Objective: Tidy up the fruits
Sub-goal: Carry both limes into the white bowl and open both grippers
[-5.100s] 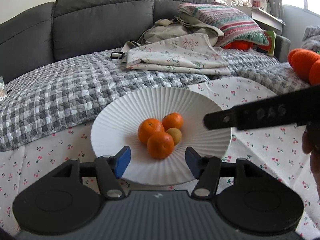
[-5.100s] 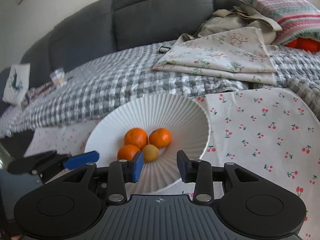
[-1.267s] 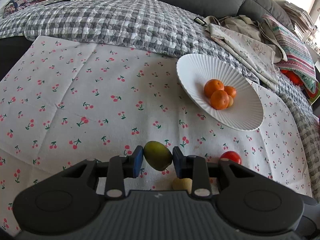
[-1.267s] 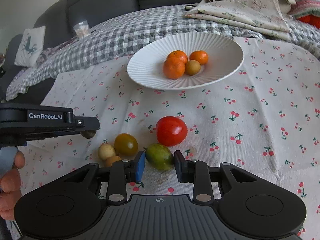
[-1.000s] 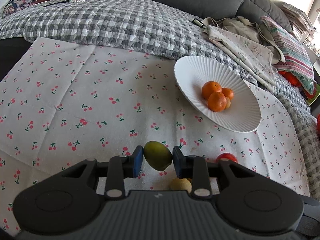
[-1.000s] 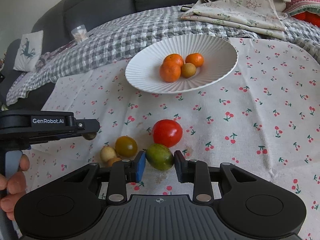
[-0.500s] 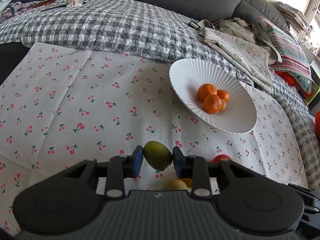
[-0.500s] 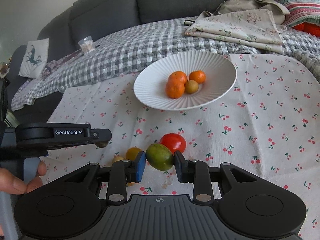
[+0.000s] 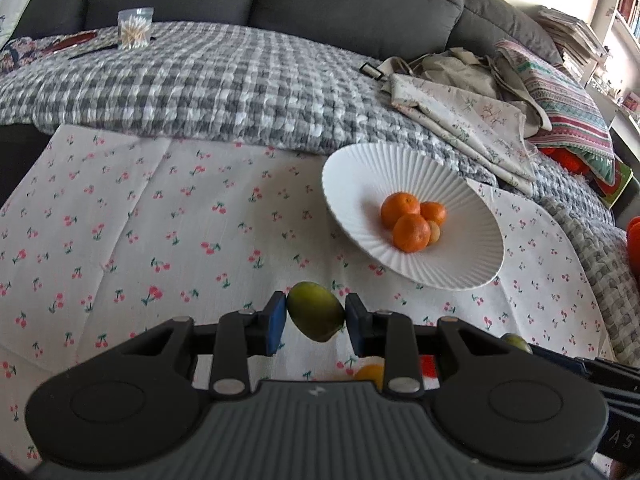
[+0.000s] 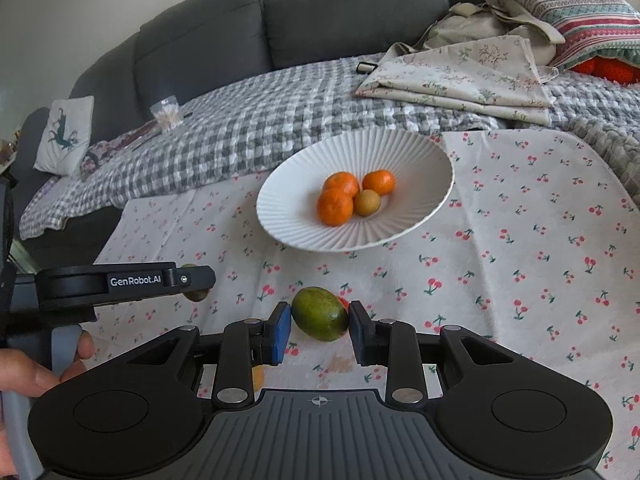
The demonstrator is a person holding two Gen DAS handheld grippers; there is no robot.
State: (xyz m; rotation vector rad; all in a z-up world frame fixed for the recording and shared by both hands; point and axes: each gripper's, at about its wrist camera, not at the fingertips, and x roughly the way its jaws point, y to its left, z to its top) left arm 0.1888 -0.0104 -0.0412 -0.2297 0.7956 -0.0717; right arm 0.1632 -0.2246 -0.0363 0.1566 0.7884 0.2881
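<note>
**Both grippers clamped on green fruit, plate ahead**

Left wrist view: my left gripper sits low in the centre of the frame, its two blue pads pressed against the sides of a green fruit. The fruit sits between the fingertips, clear of the cherry-print cloth. The white ribbed plate lies up and to the right of the gripper, well apart from it, and holds three oranges and a small yellowish fruit huddled together near its centre. Just below the right finger I can make out part of a yellow-orange fruit on the cloth, mostly hidden by the gripper body. At the right edge, part of the other gripper reaches in with a sliver of green at its tip.

Right wrist view: my right gripper is also low and central, closed on a second green fruit, the pads touching it on either side. A red fruit peeks out from behind it. The plate stands above the gripper in mid-frame, apart from it. At the left edge, a hand holds the left gripper, with a bit of green fruit showing at its tip.
</note>
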